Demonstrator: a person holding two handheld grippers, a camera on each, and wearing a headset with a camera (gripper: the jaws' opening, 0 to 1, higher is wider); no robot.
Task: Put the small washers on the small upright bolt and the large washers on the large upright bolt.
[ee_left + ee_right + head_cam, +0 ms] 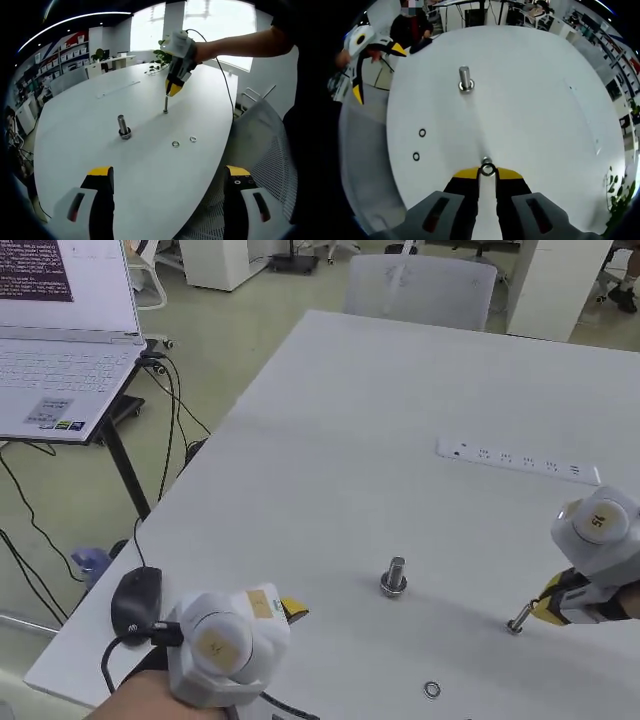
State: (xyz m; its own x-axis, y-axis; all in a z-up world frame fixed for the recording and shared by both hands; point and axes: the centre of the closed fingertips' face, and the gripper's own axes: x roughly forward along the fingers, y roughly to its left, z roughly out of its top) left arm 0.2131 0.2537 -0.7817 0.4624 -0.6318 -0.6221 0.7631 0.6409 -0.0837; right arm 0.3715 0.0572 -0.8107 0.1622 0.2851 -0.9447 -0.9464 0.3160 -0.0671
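**Washer at the tip of the small bolt: a tipped bolt or a dropped washer was the danger**

The right gripper (488, 175) had its jaws narrow and pinched a washer (487, 169) between the yellow tips. It held the washer right at the top of the small bolt (165, 105), which stood upright on the desk (330, 440). In the right gripper view the ring and the bolt end overlapped, so I could not tell whether the bolt had already entered the hole.

The left gripper (168, 172) was wide open and held nothing. It hung near the desk edge, well apart from the work.

The large bolt (394, 577) stood upright near the middle of the desk. Two loose washers (175, 144) lay flat beside each other, nearer to the person.

In my judgement the first risk was the bolt itself. It seemed to stand only on its head, so a small side push from the tips could tip it over. The second risk was a release off centre. The washer would then catch on the rim of the bolt end, slide off and roll away on the smooth desk. A tilted ring could also jam on the thread.
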